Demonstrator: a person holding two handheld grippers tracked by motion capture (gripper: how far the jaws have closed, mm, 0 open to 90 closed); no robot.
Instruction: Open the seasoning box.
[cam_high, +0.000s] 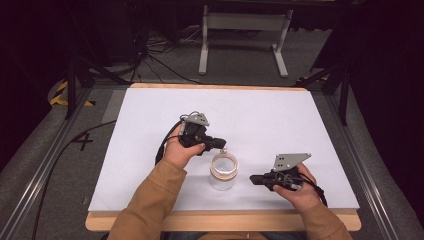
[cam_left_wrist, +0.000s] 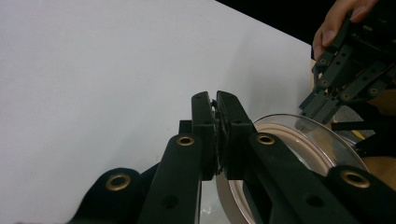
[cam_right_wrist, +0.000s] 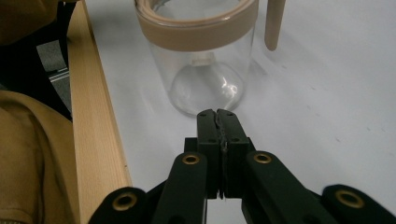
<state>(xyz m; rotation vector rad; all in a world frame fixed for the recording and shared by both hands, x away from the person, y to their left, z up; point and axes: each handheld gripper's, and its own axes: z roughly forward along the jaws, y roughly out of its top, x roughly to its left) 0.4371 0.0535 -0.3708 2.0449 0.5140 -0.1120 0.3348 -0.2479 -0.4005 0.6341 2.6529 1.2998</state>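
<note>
Tan sleeves come in from the bottom of the high view, nearest the camera, one on each forearm. Beneath them lies the desk, a wooden top covered by a white sheet, with its bare wood showing along the near edge. On the sheet, near that edge and between the two hands, stands a clear glass jar with a tan band round its open mouth; it is upright.

Left gripper, held in the left hand, sits just beyond and to the left of the jar, its tips right at the jar's rim. In the left gripper view its fingers are pressed together with no gap, and the jar's rim shows just beside them; whether they pinch anything cannot be told.

Right gripper, in the right hand, lies low on the sheet just right of the jar, pointing at it. Its fingers are likewise closed together on nothing, the tips just short of the jar's base.
</note>
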